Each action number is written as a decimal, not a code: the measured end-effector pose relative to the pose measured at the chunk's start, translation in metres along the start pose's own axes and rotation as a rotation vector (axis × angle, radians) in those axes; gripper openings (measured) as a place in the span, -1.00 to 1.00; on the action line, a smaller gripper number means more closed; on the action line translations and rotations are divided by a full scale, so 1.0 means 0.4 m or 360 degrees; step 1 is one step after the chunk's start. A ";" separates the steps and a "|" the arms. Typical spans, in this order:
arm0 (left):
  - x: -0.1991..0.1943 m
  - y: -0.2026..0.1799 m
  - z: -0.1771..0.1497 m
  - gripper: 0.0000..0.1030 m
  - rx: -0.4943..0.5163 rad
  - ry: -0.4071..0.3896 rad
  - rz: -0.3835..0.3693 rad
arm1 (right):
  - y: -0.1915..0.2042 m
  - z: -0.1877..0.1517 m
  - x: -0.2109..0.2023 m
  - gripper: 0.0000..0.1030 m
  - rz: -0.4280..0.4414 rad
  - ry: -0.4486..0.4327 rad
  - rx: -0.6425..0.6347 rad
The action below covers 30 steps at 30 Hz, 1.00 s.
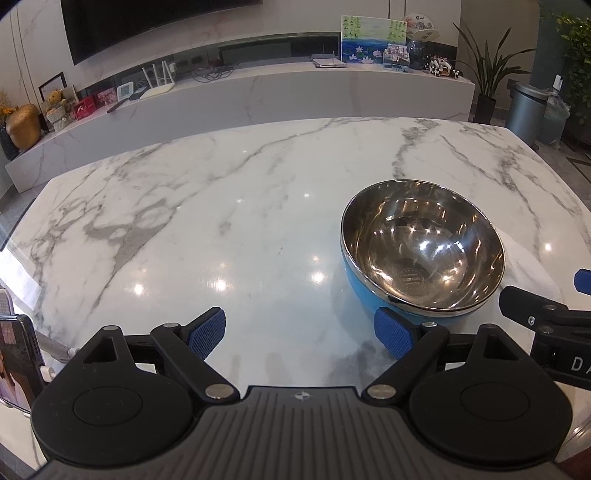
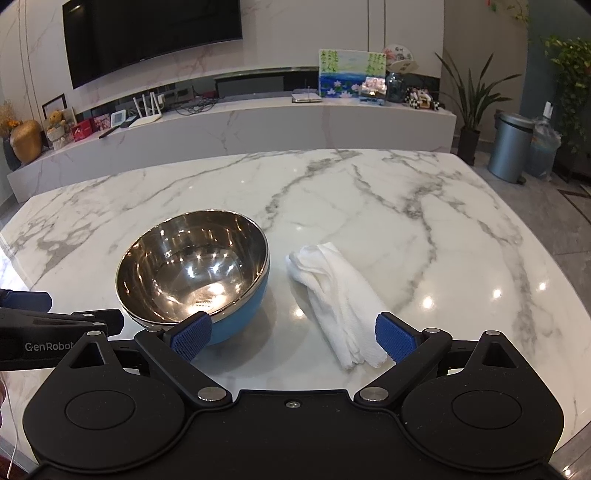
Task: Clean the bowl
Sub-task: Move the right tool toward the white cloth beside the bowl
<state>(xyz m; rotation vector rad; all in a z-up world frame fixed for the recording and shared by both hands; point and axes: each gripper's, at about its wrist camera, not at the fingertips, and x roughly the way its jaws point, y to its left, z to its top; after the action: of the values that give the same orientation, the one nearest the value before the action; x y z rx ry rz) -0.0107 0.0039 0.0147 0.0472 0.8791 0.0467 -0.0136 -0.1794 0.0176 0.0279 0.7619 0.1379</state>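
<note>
On the marble worktop [image 2: 369,192] in front of us stood the bowl [image 2: 192,269], steel inside and blue outside, upright and empty as far as we could see. In the right wrist view it sat at about ten o'clock from the right hand-held gripper [image 2: 293,338], and a folded white cloth [image 2: 340,295] lay just beside it at about one o'clock, apart from the bowl. We kept the right hand-held gripper wide apart, its blue pads [image 2: 393,341] holding nothing; the left pad showed in front of the bowl's blue wall, though we could not tell whether it touched. The near end of the cloth lay close to the right pad.

In the left wrist view the left hand-held gripper [image 1: 299,336] was likewise spread wide and empty, and the bowl [image 1: 421,254] sat at about two o'clock from it, past the right pad [image 1: 393,338]. Only a corner of the cloth [image 1: 528,266] showed behind the bowl there. Part of the right hand-held gripper entered at three o'clock.

Beyond the worktop, at twelve o'clock, ran a long low shelf [image 2: 258,125] under a dark screen [image 2: 147,33], and a bin [image 2: 511,147] stood at two o'clock.
</note>
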 end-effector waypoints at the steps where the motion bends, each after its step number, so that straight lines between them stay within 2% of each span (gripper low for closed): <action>1: -0.002 0.000 0.000 0.71 0.0000 -0.0002 -0.0003 | 0.002 0.001 -0.001 0.86 0.0000 0.0001 -0.0001; 30: -0.023 0.005 0.010 0.71 -0.0036 -0.0029 -0.0056 | -0.011 0.003 -0.036 0.86 -0.0007 -0.0009 -0.0004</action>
<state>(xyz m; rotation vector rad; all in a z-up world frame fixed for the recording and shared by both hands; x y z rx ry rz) -0.0134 0.0052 0.0246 0.0110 0.8606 0.0235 -0.0227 -0.1855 0.0279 0.0240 0.7560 0.1349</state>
